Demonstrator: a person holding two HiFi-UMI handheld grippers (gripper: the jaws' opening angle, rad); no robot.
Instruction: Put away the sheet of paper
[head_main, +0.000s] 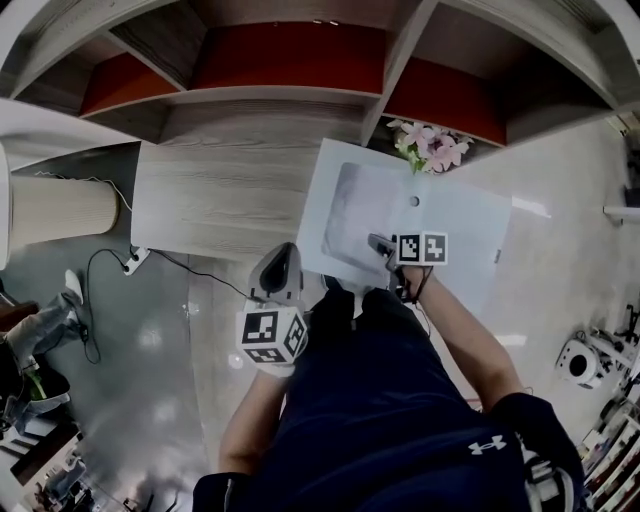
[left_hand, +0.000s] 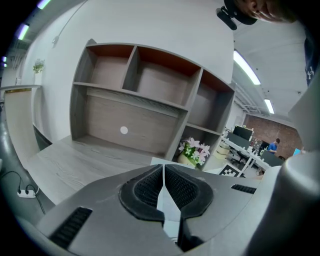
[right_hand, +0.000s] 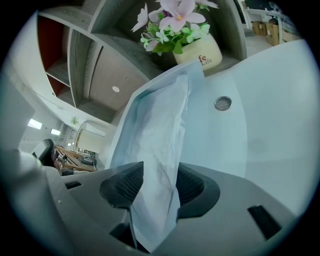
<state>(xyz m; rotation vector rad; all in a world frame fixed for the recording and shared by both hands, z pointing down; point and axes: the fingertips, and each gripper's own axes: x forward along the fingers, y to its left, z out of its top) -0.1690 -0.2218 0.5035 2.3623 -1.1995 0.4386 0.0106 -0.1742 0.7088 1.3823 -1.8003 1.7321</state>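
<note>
The sheet of paper (head_main: 352, 213) is thin, whitish and crinkled, and lies on a white tabletop (head_main: 470, 240). My right gripper (head_main: 382, 245) is at the sheet's near edge. In the right gripper view the paper (right_hand: 165, 140) runs up from between the right gripper's (right_hand: 159, 181) pads. The jaws stand apart, open, with the sheet loose between them. My left gripper (head_main: 281, 262) hovers left of the white top, over the edge of the wooden desk. In the left gripper view its (left_hand: 163, 172) pads meet, shut with nothing in them.
A wooden shelf unit (head_main: 280, 60) with open compartments stands behind a wooden desk (head_main: 220, 190). A pot of pink flowers (head_main: 432, 147) sits at the white top's far edge. A round metal grommet (right_hand: 223, 103) is set in the white top. A cable and power strip (head_main: 135, 260) lie on the floor at the left.
</note>
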